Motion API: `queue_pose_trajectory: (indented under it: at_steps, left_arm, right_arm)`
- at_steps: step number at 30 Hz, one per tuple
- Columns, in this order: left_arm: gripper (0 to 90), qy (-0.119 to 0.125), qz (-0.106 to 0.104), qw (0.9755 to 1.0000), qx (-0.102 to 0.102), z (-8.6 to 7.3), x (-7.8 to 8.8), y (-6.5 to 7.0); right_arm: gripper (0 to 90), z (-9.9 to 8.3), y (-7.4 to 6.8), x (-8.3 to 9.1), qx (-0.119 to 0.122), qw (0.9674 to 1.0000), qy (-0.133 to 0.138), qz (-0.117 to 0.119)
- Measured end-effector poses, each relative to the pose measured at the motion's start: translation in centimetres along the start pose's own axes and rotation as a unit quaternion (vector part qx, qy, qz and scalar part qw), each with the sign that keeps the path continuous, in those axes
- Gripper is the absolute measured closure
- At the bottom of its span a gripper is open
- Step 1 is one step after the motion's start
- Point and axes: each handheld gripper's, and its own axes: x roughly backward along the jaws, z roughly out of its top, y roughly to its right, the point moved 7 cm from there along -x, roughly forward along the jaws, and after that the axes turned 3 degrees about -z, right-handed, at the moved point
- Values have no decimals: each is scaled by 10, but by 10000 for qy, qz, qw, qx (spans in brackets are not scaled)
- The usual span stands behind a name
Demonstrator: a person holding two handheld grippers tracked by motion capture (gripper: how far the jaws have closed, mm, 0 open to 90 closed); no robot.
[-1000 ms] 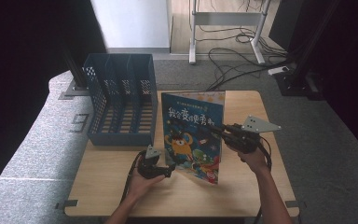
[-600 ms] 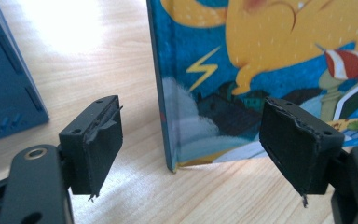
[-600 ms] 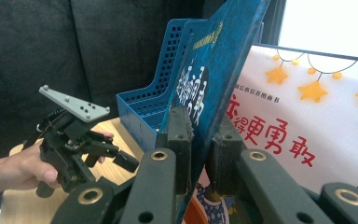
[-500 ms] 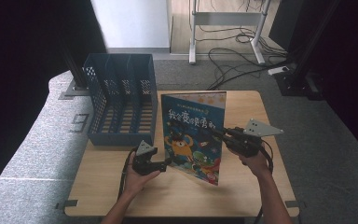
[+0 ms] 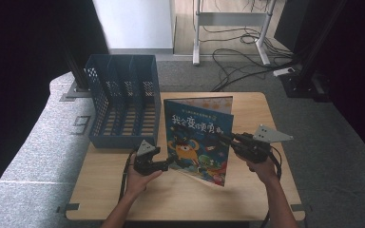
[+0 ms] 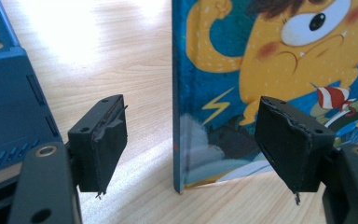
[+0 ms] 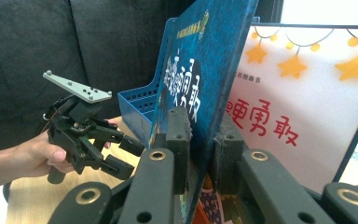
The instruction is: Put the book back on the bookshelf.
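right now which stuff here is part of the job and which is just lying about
Part of the job:
- picture book, standing upright on the table
- right gripper, shut on the book's edge
- left gripper, jaws open either side of the book's spine, just been closing
- blue file rack beside the book

Lying about:
- cables on the floor
- white desk frame behind

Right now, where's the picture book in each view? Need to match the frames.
High view: the picture book stands upright at table centre, between both grippers.
Left gripper view: its bottom corner and cover fill the upper right, edge between the open jaws.
Right gripper view: its front cover rises centre, clamped by the jaws.
Shared landmark: the blue file rack.
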Motion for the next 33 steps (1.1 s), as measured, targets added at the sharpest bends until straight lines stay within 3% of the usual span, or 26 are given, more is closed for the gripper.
queue_pose_trajectory:
  at_steps: [10, 33]
  left_arm:
    - [267, 153, 23, 9998, -98, 15, 6, 4]
    - [283, 299, 10, 9991, -302, 44, 0, 6]
  right_arm:
    - [788, -3, 0, 3, -38, 10000, 38, 9]
    - [782, -7, 5, 4, -134, 9999, 43, 27]
